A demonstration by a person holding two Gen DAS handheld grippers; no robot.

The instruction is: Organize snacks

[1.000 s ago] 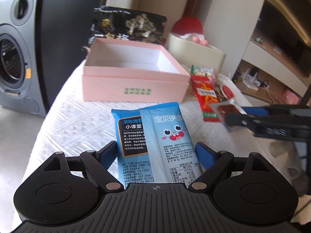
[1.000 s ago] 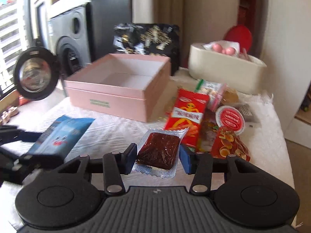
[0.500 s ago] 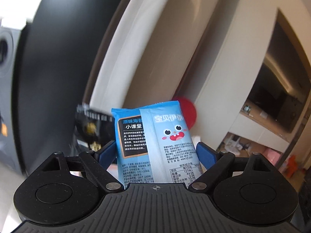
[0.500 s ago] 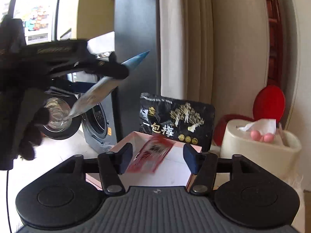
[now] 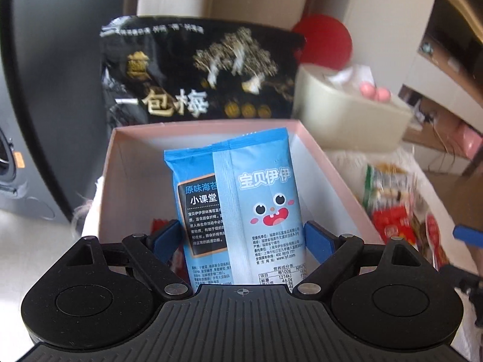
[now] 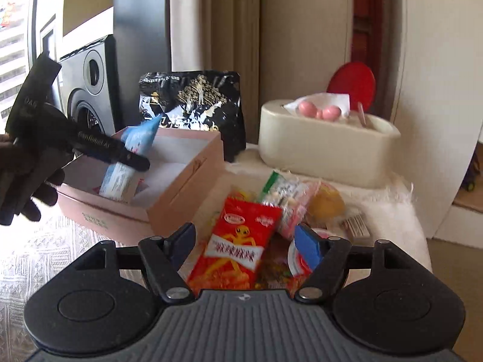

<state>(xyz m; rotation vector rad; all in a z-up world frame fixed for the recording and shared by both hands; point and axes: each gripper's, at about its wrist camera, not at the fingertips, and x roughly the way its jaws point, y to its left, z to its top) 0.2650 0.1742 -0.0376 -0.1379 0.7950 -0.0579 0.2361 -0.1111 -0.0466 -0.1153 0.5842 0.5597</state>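
My left gripper point(image 5: 241, 235) is shut on a blue snack packet point(image 5: 256, 208) and holds it inside the pink box point(image 5: 332, 169). A small red packet point(image 5: 158, 224) lies in the box beside the left finger. In the right wrist view the blue packet point(image 6: 132, 157) stands tilted in the pink box point(image 6: 181, 199), held by the left gripper point(image 6: 132, 160). My right gripper point(image 6: 244, 241) is open and empty, above the loose snacks: a red packet point(image 6: 238, 250), a green and white packet point(image 6: 283, 196) and a round red-lidded cup point(image 6: 297, 261).
A black snack bag point(image 5: 199, 72) leans behind the box. A cream tissue holder point(image 6: 326, 147) with pink balls stands at the back right. A washing machine point(image 6: 87, 96) is at the left. A white cloth point(image 6: 36, 256) covers the table.
The left gripper came down from high up and brought the blue packet into the pink box. The right gripper let go of the small red packet into the box and moved back over the snack pile.
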